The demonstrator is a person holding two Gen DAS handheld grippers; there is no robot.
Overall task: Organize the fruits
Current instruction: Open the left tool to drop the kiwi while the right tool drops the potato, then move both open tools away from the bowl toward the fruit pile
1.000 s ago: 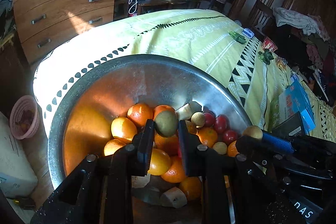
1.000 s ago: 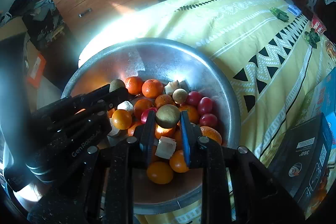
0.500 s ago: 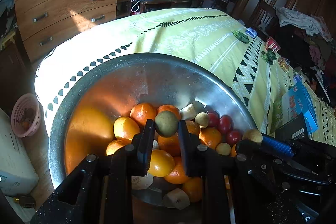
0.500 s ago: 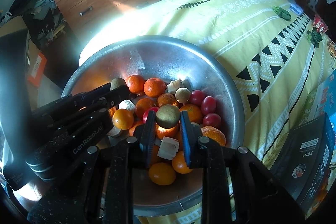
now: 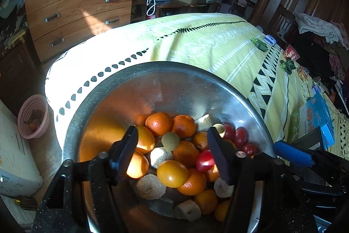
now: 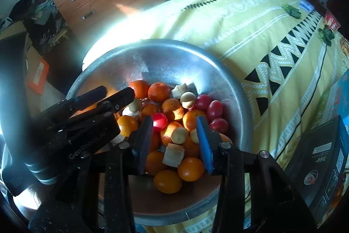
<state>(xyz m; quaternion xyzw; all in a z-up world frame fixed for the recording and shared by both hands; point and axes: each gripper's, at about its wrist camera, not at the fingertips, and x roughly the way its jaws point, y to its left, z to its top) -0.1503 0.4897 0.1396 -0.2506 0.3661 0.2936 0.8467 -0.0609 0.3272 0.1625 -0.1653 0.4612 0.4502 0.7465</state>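
Both grippers wide open, holding nothing: our left gripper (image 5: 172, 154) and right gripper (image 6: 173, 139) hover over the metal bowl (image 6: 229, 80). Bowl holds oranges (image 6: 159, 92), red fruits (image 6: 214, 109), pale chunks (image 6: 173, 155), one greenish fruit (image 5: 170, 141) loose on top.

A bed under a yellow patterned bedspread (image 5: 196, 43) carries everything — a wide metal bowl (image 5: 174, 80) near its lit end, two small green toys (image 5: 259, 44) well apart from it, a blue box (image 5: 316, 110) and a black box (image 6: 322, 158) along the right edge
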